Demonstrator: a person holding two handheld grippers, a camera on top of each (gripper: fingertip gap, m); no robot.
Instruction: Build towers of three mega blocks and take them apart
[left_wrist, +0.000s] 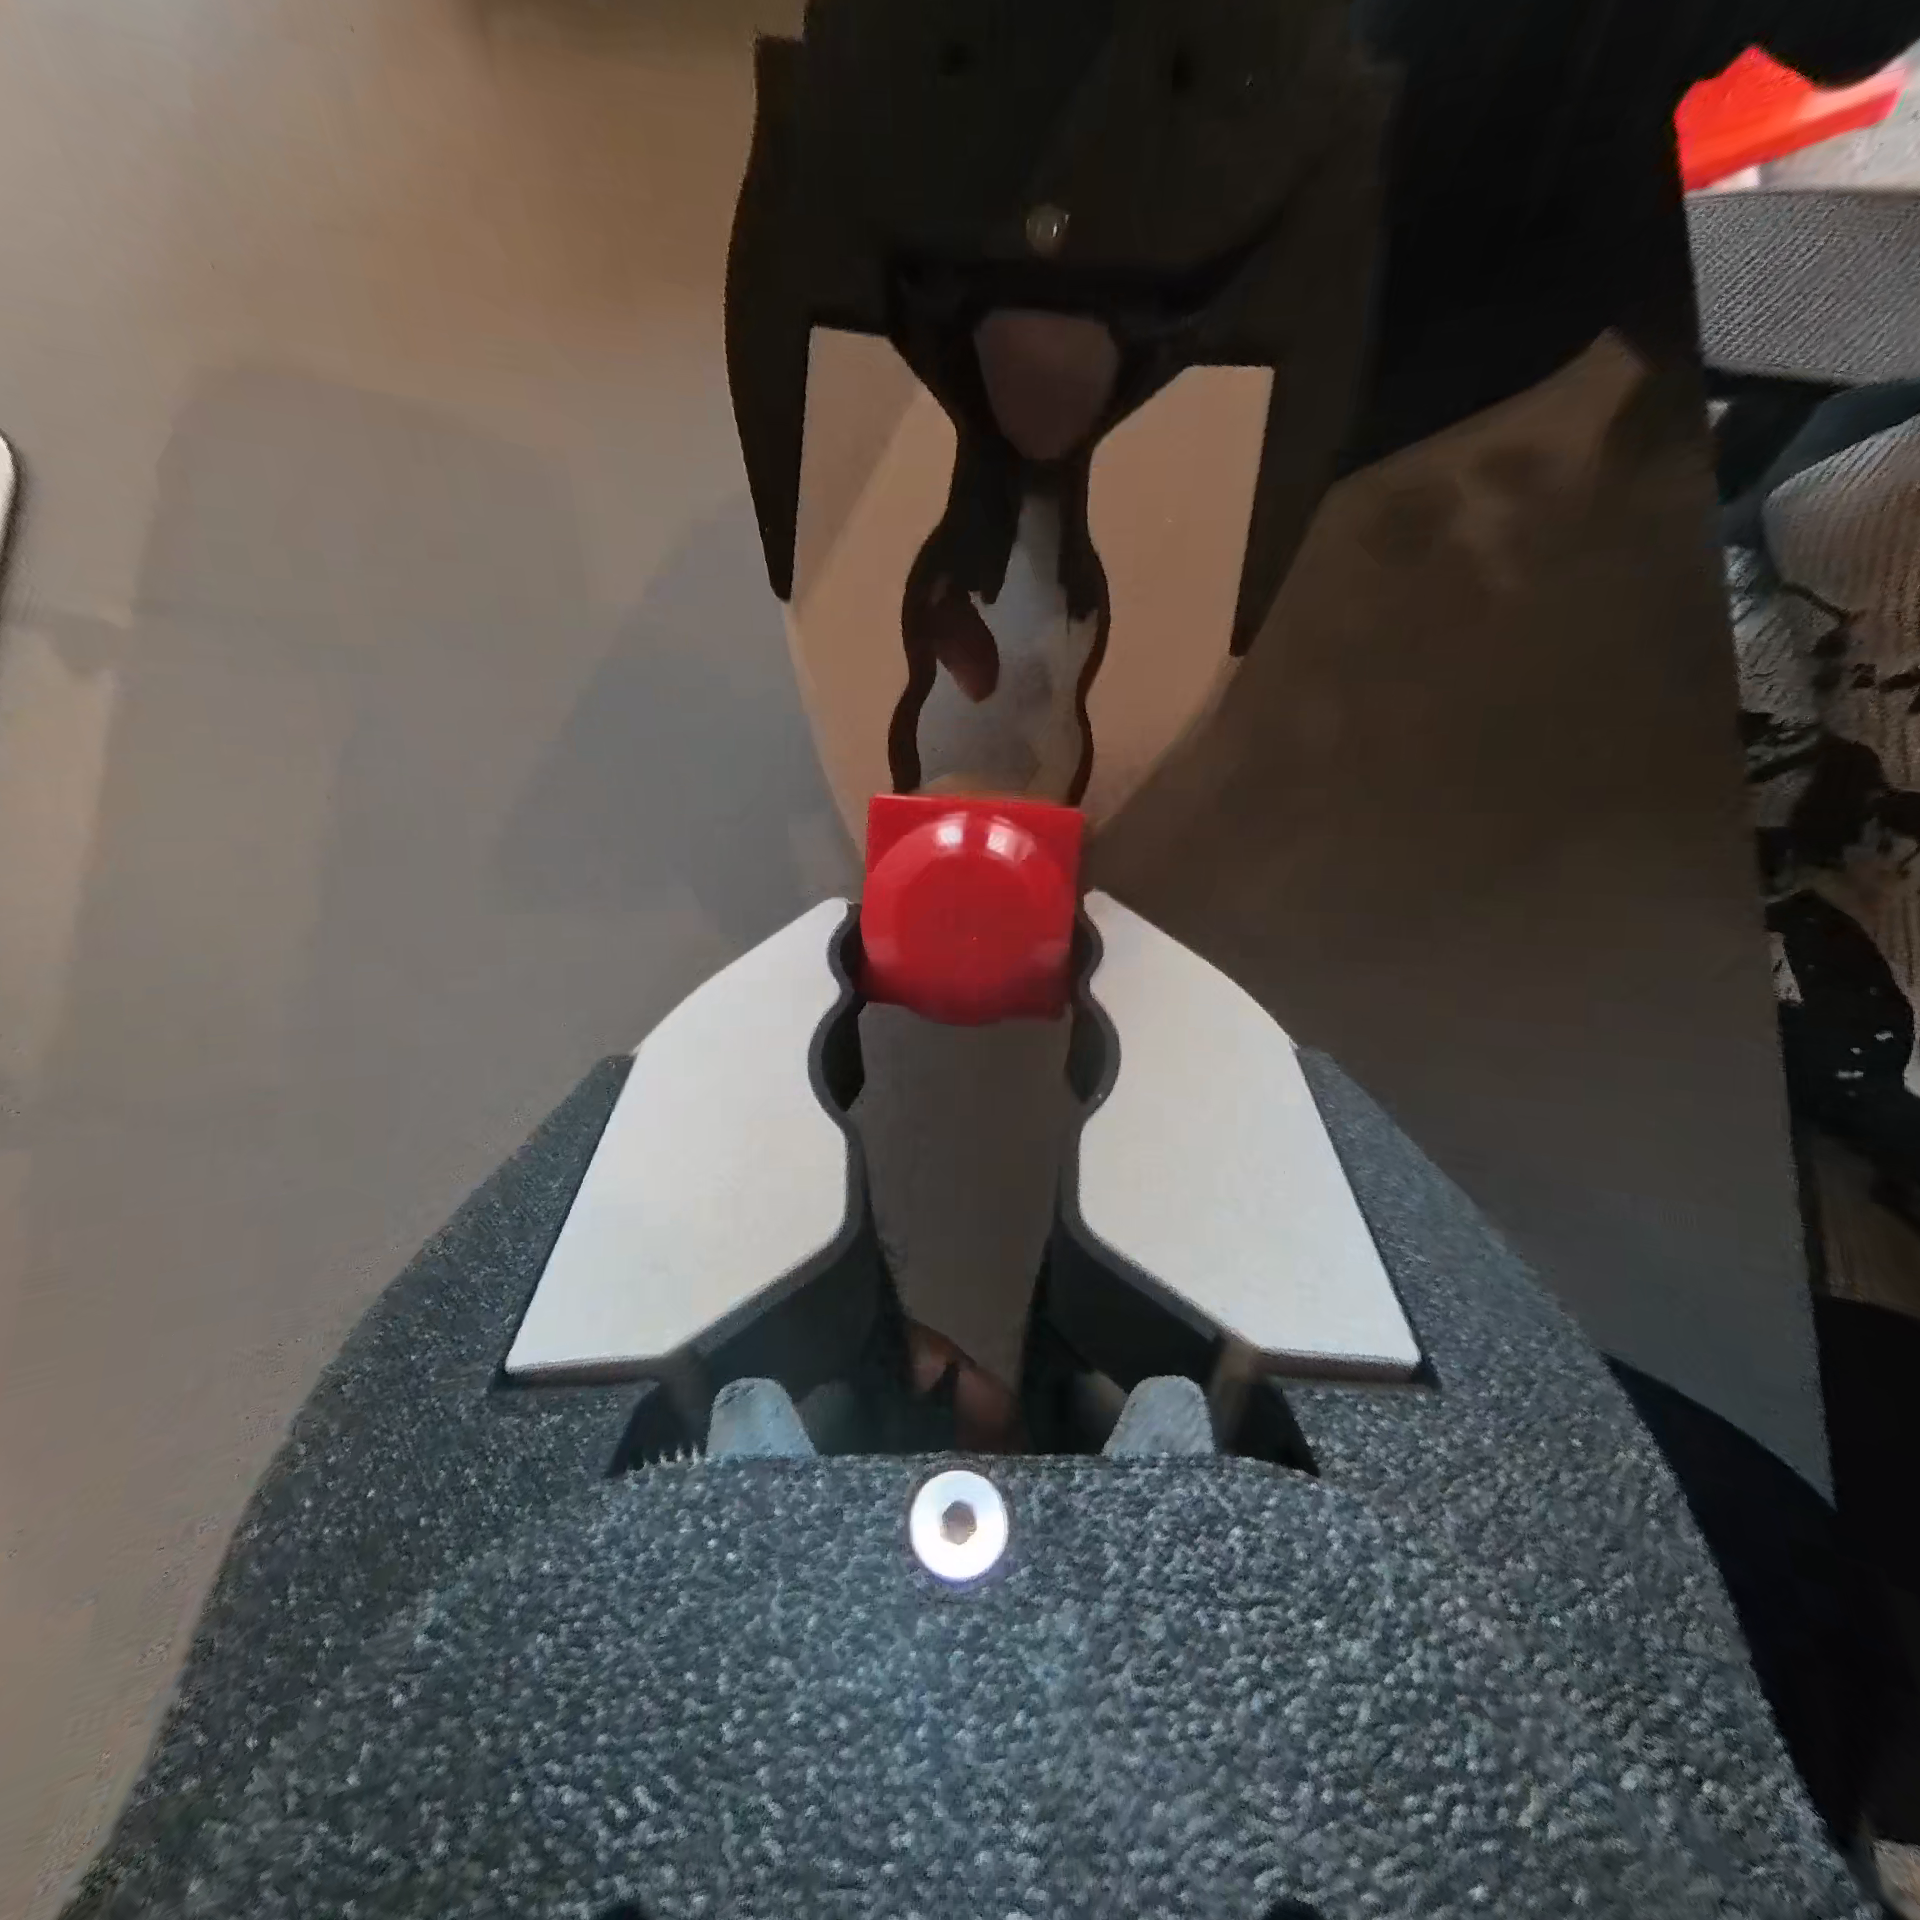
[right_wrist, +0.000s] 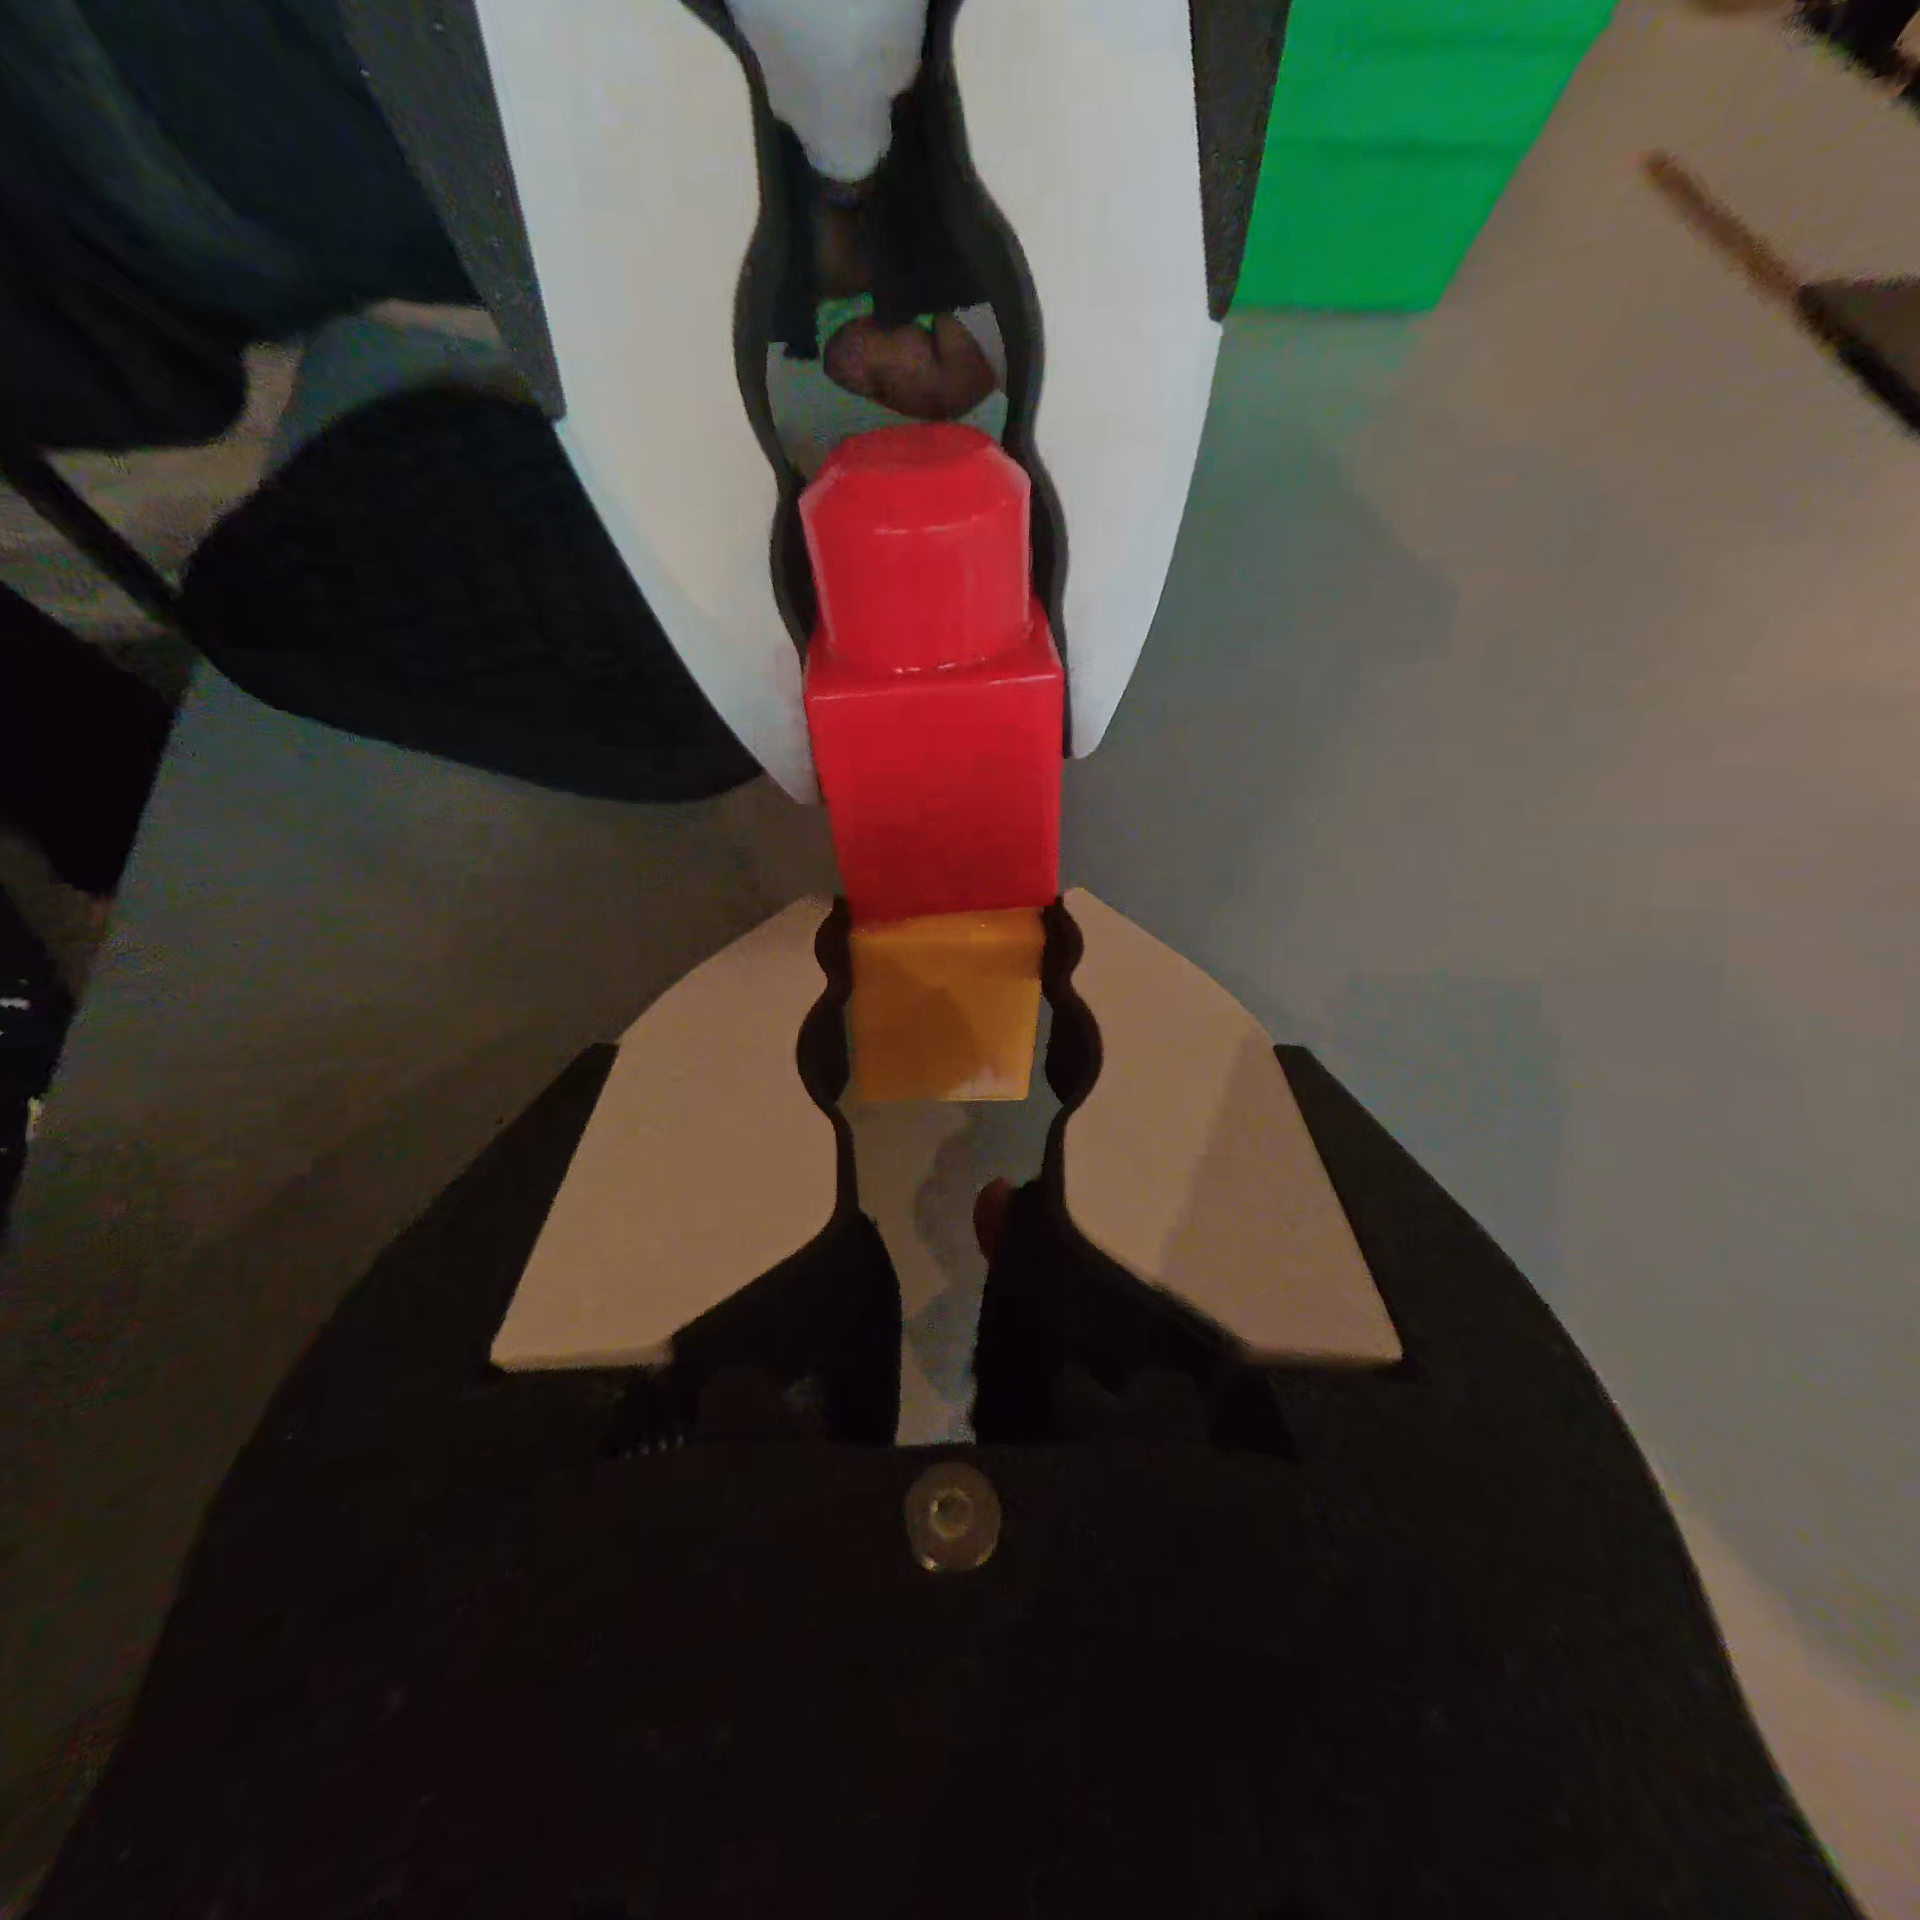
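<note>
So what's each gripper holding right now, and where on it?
The left gripper clamps the red plastic block by its round stud end; the right gripper clamps the orange plastic block, joined to the red one, by its flat sides.

A pale, matte grey table (right_wrist: 1558, 935) is the only carrying surface. On it, at the far side in the right wrist view, stands a bright green box (right_wrist: 1392, 156) with its near face in shadow. To the right of the green box lies a thin dark thing (right_wrist: 1787, 281), slanted and too blurred to identify. Nearer than the green box the tabletop is plain, with soft shadows across it. Left of the green box the table's edge gives way to darkness.
</note>
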